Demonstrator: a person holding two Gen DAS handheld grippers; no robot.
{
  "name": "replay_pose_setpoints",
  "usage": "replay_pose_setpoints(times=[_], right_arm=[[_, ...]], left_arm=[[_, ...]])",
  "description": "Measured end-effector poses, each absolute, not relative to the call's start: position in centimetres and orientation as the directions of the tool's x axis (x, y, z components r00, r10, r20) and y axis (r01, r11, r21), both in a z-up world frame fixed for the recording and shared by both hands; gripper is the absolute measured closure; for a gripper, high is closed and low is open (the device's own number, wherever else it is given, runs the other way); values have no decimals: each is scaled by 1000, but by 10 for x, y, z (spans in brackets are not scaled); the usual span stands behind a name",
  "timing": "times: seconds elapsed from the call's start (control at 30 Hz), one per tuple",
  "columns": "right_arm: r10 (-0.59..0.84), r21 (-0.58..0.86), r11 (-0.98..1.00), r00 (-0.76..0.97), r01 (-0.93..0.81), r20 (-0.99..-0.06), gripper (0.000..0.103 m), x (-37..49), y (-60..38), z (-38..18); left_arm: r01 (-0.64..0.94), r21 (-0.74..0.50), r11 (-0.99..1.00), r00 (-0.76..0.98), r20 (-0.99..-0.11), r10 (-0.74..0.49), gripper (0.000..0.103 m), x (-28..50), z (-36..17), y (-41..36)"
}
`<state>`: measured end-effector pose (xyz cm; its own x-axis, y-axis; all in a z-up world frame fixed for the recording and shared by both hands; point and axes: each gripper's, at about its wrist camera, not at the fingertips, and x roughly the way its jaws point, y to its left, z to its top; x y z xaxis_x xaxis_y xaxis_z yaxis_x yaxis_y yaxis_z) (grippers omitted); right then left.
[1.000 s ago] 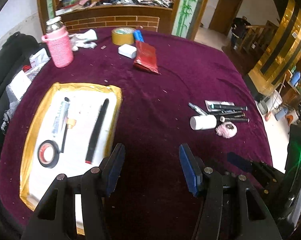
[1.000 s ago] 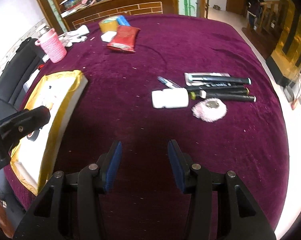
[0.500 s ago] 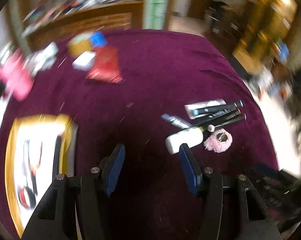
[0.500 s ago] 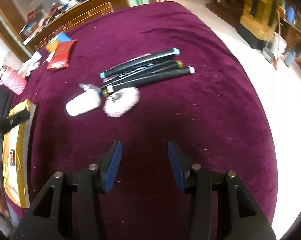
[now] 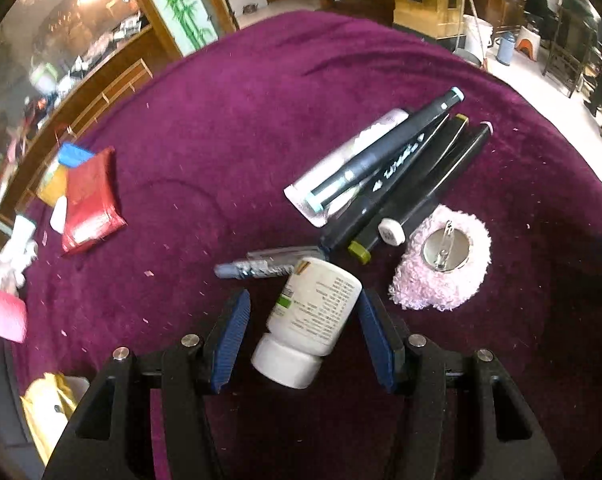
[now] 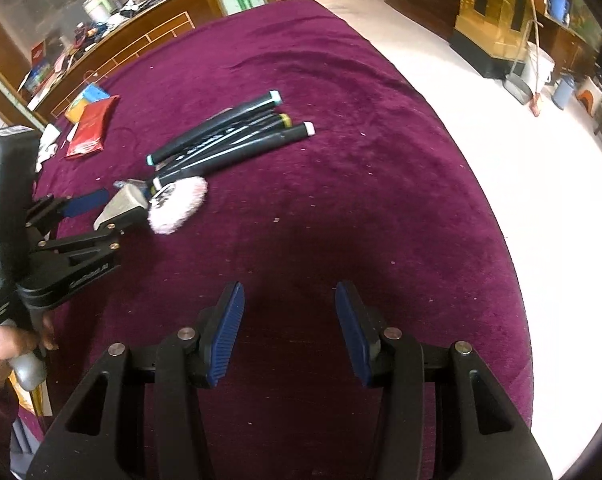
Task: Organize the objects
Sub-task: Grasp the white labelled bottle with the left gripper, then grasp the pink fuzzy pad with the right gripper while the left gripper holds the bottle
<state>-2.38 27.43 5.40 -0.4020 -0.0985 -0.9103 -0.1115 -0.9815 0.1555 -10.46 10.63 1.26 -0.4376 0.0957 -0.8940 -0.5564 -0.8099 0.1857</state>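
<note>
The tablecloth [image 5: 229, 128] is deep purple velvet, flecked with pale crumbs, and the bottle [image 5: 313, 316] on it is white with a green-edged label of small dark print. The markers [image 5: 413, 168] are black with white lettering and caps of light blue, olive green and white, beside a fluffy pale pink pad [image 5: 441, 264] with a silver disc at its centre. Both grippers are black with blue pads [image 6: 227, 336], and a shiny red packet [image 5: 89, 204] lies farther off.

Nothing legible: fine print on white bottle [image 5: 315, 312] too small, white lettering on black marker [image 5: 397, 168] blurred, embossed wording on left hand-held gripper [image 6: 101, 200] arm unreadable.
</note>
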Motion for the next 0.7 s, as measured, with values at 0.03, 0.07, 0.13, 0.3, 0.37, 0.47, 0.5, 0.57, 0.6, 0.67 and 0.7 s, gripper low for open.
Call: replay_pose_setpoints(times=[0.03,0.07,0.13,0.3,0.37,0.47,0.5,0.57,0.6,0.67,0.7], right_arm=[[-100,157,-981,-402,-112,-910,57,-25,275,54],[-102,159,-981,-402,-111,-910,57,-25,276,54],[-106,162,-981,-401,-108,-910,57,-28,276,53],[-178,225,-971,-376,-84,-909,57,-42,268,49],[-226,268,-961,-364,-69,-904,57,-51,261,47],[-281,317,-947,-348,-48,-894,57,-67,247,43],[-293,325,-945,-342,-38,-893,57,-73,241,41],[-301,327,-945,-332,-23,-894,57,-85,230,37],[-305,327,-945,-326,-15,-895,57,-90,225,34],[-301,318,-948,-312,-5,-901,57,-100,215,27],[-299,316,-949,-303,-7,-905,57,-105,211,22]], left_arm=[[-549,170,-818,-438,-893,108,56,-103,13,105],[-543,146,-827,-422,-899,119,66,-103,13,103],[-530,111,-841,-410,-902,139,74,-101,16,99],[-460,-5,-888,-405,-889,214,74,-93,30,77],[-439,-38,-898,-405,-883,236,74,-87,37,67],[-400,-94,-912,-404,-875,267,74,-73,45,50],[-384,-118,-916,-400,-873,280,74,-69,49,45],[-349,-168,-922,-399,-864,309,74,-55,56,30],[-336,-181,-924,-401,-861,314,74,-53,58,25],[-309,-207,-928,-403,-856,325,74,-45,62,14],[-296,-221,-929,-406,-851,332,74,-41,64,9]])
